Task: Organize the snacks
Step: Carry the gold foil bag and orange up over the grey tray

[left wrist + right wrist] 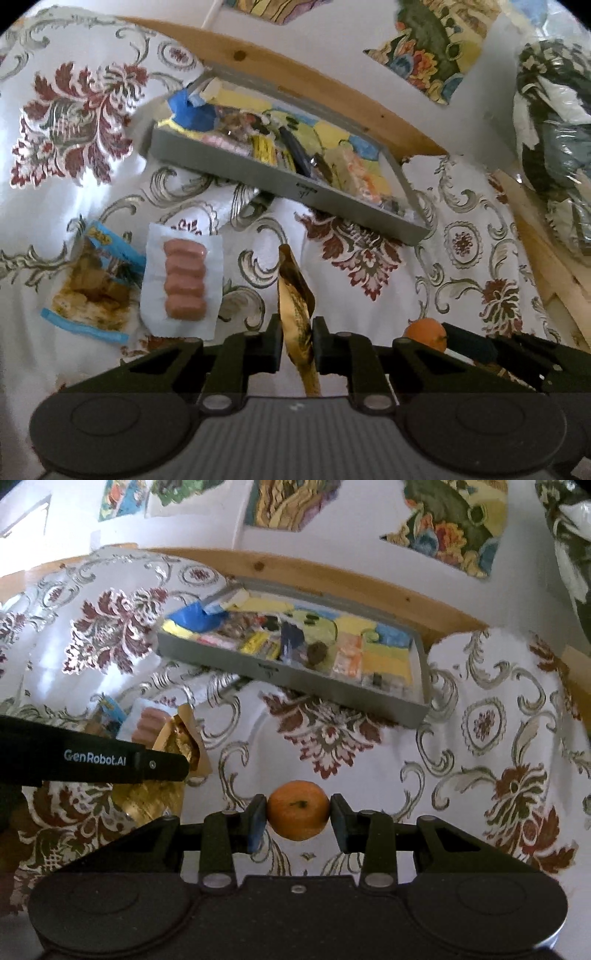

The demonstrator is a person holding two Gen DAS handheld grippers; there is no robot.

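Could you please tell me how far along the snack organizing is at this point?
Done: the grey tray already holds many packets. In hand: the left gripper is shut on a gold packet, and the right gripper is shut on an orange, both short of the tray. Left: the sausage pack and the blue-edged snack bag lie on the tablecloth.

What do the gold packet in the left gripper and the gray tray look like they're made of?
Gold packet: probably metallised foil or film, since it's shiny, creased and glints. Gray tray: likely matte plastic, possibly painted metal, with smooth, even walls.
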